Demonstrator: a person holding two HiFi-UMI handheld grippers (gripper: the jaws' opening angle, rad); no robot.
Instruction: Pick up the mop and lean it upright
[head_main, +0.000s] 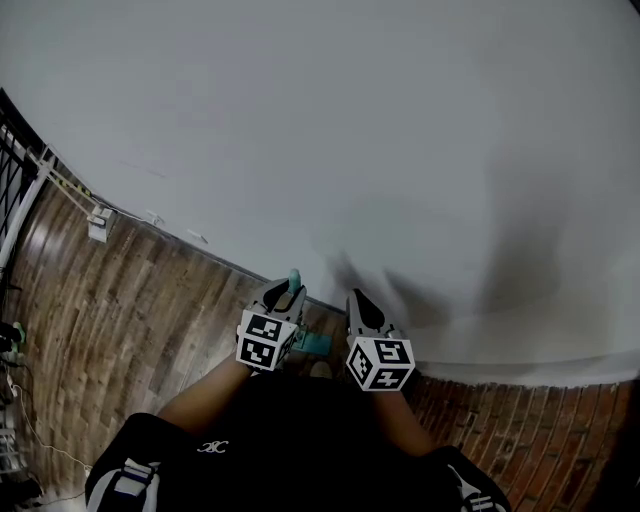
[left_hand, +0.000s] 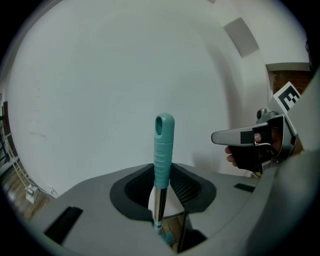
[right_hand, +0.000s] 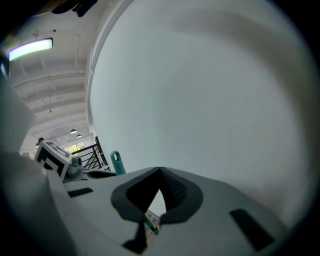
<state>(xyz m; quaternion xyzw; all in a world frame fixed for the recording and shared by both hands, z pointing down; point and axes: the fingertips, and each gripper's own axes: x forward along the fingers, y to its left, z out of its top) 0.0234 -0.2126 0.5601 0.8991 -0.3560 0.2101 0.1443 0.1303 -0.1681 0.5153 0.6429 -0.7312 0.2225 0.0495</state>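
Mop (left_hand: 163, 145) standing near-upright close in front of wall (head_main: 350, 120), head resting on floor (head_main: 120, 320) at wall's base. Left tool (left_hand: 164, 172) pinching its teal upper end, probably steadying it for lean onto wall. Right tool (right_hand: 160, 175) hovering beside, farther along wall, tips pressed together, empty, probably kept free as backup.

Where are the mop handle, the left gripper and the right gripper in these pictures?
mop handle (left_hand: 164, 145): left gripper view, on its teal ribbed grip.
left gripper (head_main: 283, 293): head view, midway between its fingertips.
right gripper (head_main: 360, 301): head view, midway between its fingertips.
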